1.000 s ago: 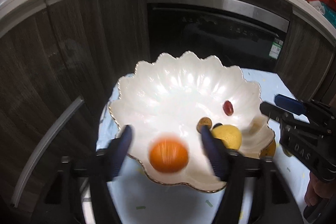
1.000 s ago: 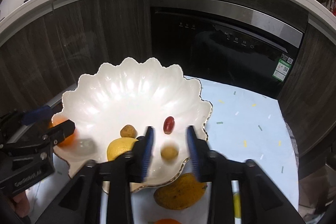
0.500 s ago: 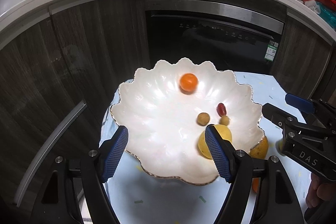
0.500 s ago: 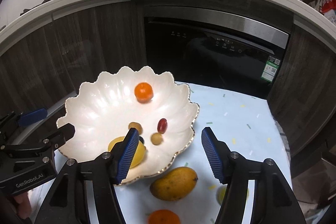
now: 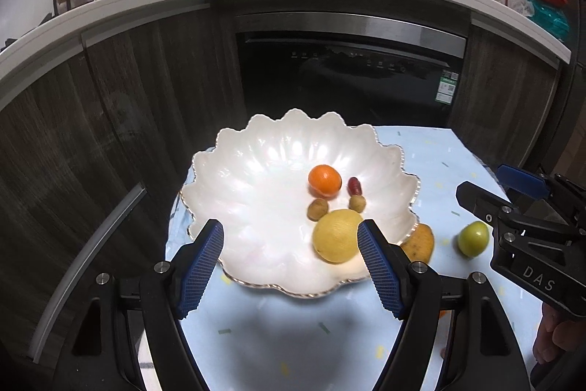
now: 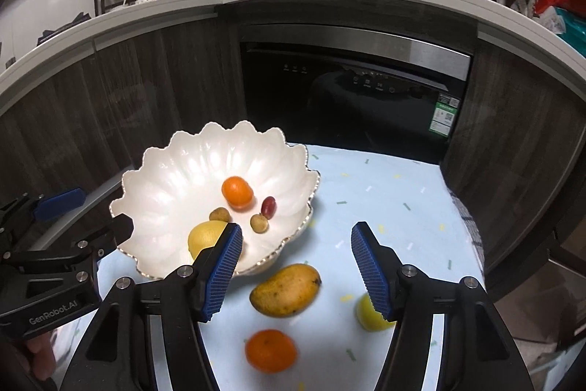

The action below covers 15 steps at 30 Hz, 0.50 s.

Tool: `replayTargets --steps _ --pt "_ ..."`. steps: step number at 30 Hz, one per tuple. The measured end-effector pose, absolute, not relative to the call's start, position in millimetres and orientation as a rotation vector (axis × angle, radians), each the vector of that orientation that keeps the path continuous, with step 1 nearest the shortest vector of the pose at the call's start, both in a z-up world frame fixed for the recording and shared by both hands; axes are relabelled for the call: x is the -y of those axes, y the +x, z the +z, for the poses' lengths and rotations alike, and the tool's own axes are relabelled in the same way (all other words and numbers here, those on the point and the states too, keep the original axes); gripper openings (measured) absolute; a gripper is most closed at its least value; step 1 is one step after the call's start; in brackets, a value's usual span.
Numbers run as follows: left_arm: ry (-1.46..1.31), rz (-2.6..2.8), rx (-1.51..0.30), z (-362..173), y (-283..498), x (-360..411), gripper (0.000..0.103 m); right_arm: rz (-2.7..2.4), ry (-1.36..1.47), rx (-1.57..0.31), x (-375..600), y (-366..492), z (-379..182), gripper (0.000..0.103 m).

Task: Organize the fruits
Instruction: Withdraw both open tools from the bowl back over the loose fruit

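While I hold both tools back from the dish, progress reads:
Bowl (image 6: 175,171): holds lemon (image 5: 338,235), small orange (image 6: 237,193), grape (image 6: 268,206) and two brown fruits.
Table (image 6: 384,200): mango (image 6: 285,290), second orange (image 6: 271,350) and a yellow-green fruit (image 6: 368,316) left.
Left tongs (image 5: 289,266): released, empty.
Right tongs (image 6: 296,272): released, nothing between them.
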<state>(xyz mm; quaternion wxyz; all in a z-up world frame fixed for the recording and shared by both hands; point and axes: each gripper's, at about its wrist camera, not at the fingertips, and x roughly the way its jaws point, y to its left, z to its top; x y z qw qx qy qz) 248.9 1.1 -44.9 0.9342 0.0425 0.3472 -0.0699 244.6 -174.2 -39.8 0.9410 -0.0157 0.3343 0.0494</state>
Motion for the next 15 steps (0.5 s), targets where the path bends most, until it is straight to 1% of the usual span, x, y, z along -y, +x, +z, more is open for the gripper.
replayTargets --steps 15 --pt "0.129 -0.215 -0.714 -46.3 203.9 26.0 0.075 0.068 -0.018 -0.677 195.5 197.2 -39.7 0.063"
